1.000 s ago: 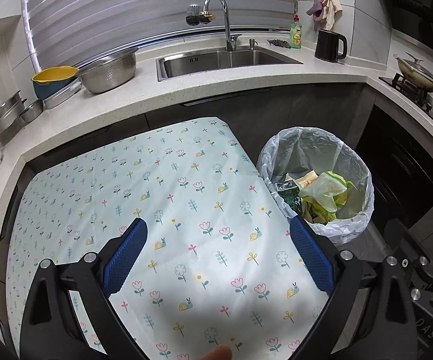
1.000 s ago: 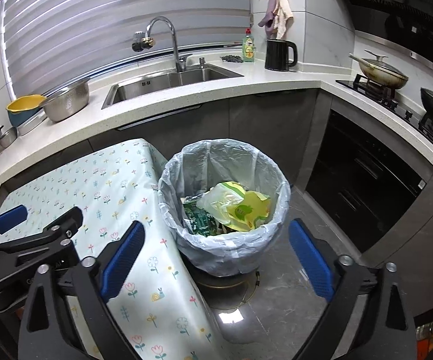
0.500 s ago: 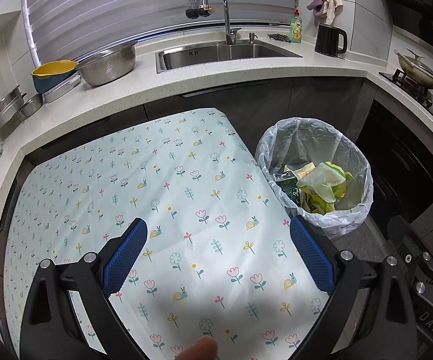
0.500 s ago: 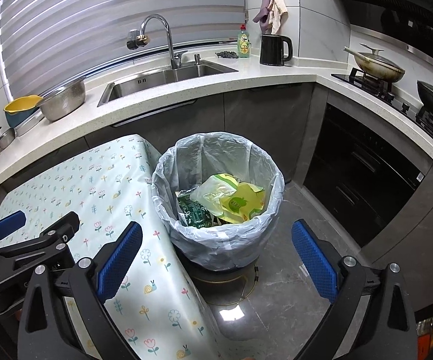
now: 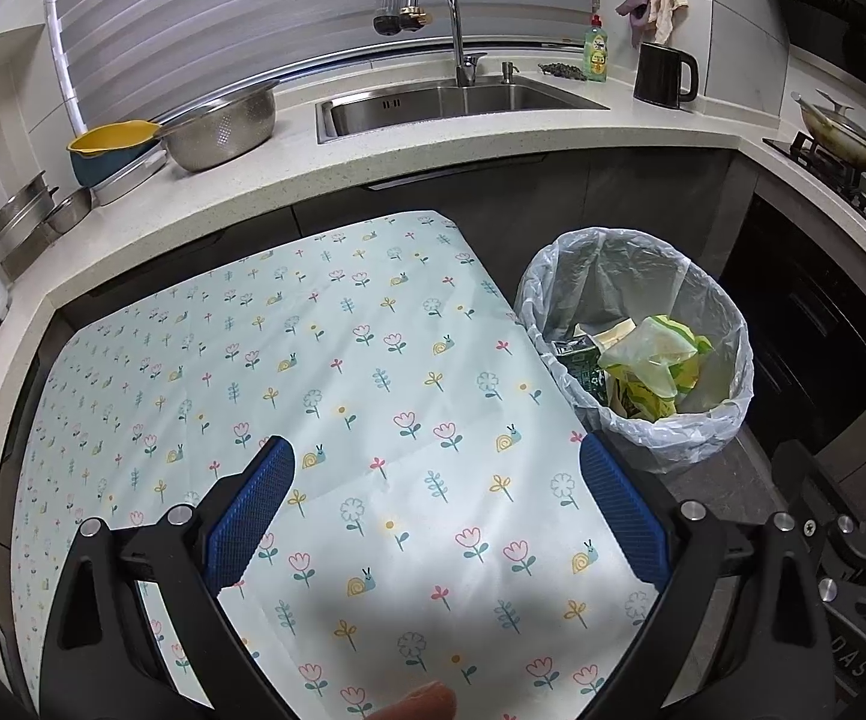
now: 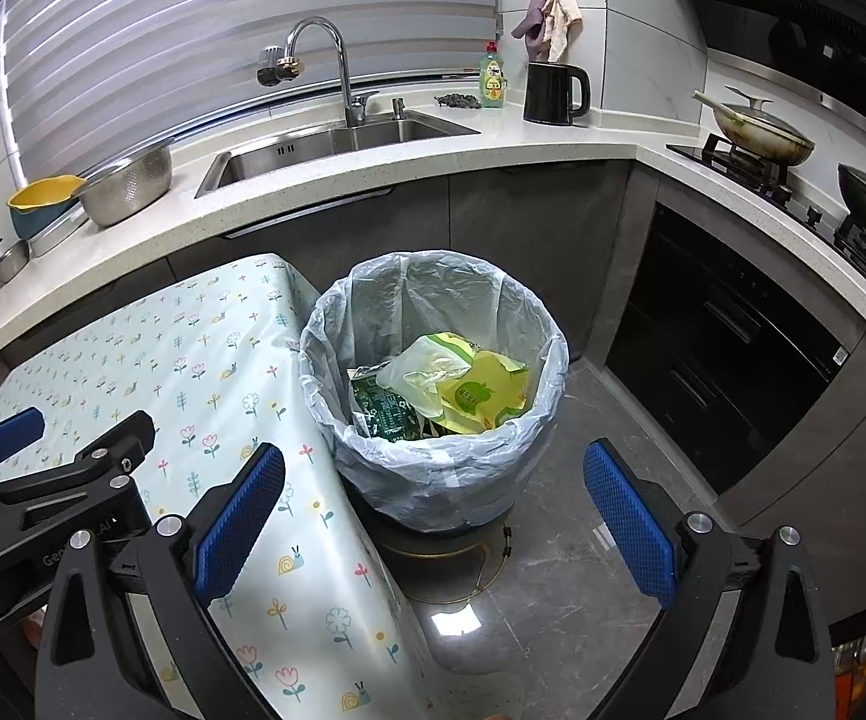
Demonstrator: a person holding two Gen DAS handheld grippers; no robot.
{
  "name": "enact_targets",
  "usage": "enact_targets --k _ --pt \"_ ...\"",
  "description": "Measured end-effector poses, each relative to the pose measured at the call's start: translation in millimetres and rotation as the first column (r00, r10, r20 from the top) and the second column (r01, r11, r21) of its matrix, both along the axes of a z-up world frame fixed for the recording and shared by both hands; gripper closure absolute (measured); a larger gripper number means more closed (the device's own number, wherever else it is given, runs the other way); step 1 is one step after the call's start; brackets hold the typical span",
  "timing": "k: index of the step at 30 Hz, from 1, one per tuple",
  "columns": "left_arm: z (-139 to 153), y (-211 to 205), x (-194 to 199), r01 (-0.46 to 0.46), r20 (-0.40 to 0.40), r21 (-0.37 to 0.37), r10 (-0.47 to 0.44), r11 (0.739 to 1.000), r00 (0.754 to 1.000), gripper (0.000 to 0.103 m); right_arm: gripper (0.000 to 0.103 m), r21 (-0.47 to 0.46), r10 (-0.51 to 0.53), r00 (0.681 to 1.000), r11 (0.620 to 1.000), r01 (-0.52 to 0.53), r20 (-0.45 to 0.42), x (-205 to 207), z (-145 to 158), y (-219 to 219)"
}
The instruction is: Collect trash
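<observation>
We see a table (image 5: 372,396) covered by a pale cloth (image 6: 204,372) printed with flowers and snails; nothing lies on the cloth. Just beside the table's right edge, a bin (image 6: 433,468) lined with a clear bag stands on the grey tiled floor (image 6: 559,570), and wrappers lie inside it. Behind the table runs a speckled white counter (image 5: 493,138) with a steel sink (image 5: 451,105) set into it. Left of the sink on the counter we see a steel colander (image 5: 219,129) and a yellow and blue bowl (image 5: 108,150). Right of the sink stand a green soap bottle (image 5: 596,54) and a black kettle (image 5: 664,75).
</observation>
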State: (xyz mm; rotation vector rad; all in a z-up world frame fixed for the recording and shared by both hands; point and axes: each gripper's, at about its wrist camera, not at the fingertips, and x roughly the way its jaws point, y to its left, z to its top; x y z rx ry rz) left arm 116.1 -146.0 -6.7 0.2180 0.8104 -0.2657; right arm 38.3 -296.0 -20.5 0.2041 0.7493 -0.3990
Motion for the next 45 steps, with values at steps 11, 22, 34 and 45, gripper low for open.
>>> enact_targets --k 11,22,34,45 --pt "-2.1 2.1 -2.6 -0.016 0.007 0.013 0.016 1.0 1.0 0.011 0.007 -0.003 0.008 1.0 1.0 -0.008 -0.012 -2.9 -5.6 2.7" --pt "-2.6 4.6 -1.5 -0.024 0.019 0.021 0.023 0.999 1.0 0.011 0.007 -0.005 0.011 1.0 1.0 -0.011 -0.019 -1.0 -7.7 4.9" --pt "-1.8 6.2 0.4 -0.027 0.022 0.023 0.026 0.999 0.999 0.011 0.007 -0.006 0.011 1.0 1.0 -0.011 -0.019 -0.3 -7.4 5.6" --pt "-2.0 6.4 -0.1 -0.024 0.028 0.03 0.023 0.999 0.999 0.011 0.007 -0.003 0.007 1.0 1.0 -0.007 -0.019 1.3 -8.3 6.1"
